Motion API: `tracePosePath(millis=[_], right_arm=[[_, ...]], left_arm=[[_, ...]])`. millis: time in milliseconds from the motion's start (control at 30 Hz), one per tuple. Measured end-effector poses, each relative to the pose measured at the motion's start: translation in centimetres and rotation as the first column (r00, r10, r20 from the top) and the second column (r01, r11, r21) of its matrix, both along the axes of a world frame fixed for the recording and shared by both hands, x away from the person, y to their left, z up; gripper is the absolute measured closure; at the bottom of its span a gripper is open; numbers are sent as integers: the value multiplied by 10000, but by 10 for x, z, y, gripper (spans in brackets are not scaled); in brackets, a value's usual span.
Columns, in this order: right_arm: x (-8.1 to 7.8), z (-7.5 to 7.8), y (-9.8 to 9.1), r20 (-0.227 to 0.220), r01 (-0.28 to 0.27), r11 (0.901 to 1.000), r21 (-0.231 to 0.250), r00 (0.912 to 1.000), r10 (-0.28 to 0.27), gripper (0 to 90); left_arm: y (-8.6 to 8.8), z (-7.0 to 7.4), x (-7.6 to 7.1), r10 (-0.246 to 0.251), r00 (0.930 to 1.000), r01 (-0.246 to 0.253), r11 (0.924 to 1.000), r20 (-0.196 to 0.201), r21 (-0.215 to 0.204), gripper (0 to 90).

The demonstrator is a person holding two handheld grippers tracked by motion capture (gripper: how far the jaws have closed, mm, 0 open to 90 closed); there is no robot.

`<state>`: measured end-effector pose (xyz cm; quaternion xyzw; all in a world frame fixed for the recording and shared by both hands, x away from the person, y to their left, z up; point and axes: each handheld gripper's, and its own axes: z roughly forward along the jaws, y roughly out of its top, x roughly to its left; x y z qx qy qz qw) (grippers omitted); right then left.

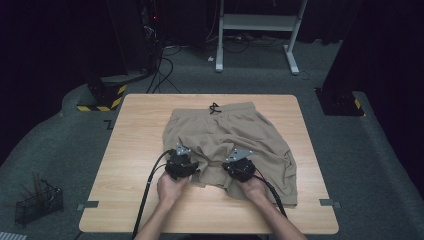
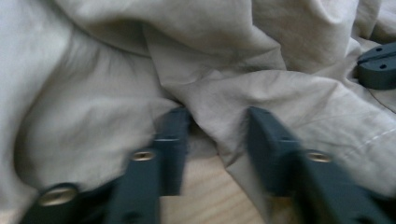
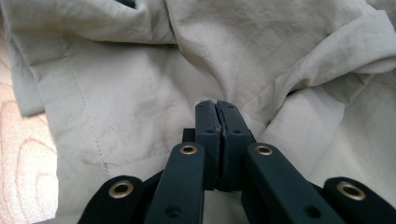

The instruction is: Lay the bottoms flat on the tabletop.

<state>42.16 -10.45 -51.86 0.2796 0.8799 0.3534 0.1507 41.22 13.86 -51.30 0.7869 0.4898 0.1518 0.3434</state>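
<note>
While right gripper (image 3: 219,109) pinches shorts (image 1: 230,135) cloth near table's (image 1: 130,150) front edge, left gripper (image 2: 217,128) is open, fold btwn jaws.

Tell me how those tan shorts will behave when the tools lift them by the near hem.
The shorts are probably floppy: thin cloth already lies in folds and wrinkles, so unheld parts should sag. They look light. The right tool is shut on a pinch of cloth, so it seems to grip rather than slip.

Left of the shorts (image 1: 235,137) we see bare worktop (image 1: 132,150) (right strip narrower); our grippers crowd their near hem.
</note>
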Motion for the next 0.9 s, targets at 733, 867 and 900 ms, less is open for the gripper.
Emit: tracePosePath(millis=[733, 867, 900], right_arm=[[2, 2, -4, 160, 349, 9986, -401, 9993, -343, 884], [1, 3, -8, -5, 334, 9989, -341, 9994, -335, 882], [0, 3, -9, 29, 348, 9988, -354, 9994, -348, 882]], left_arm=[[42, 28, -28, -528, 9986, 511, 9884, 84, 1429, 858], [49, 30, -27, -192, 9995, 179, 9985, 255, 510, 664], [52, 30, -27, -7, 9996, -4, 9992, 291, 395, 625]])
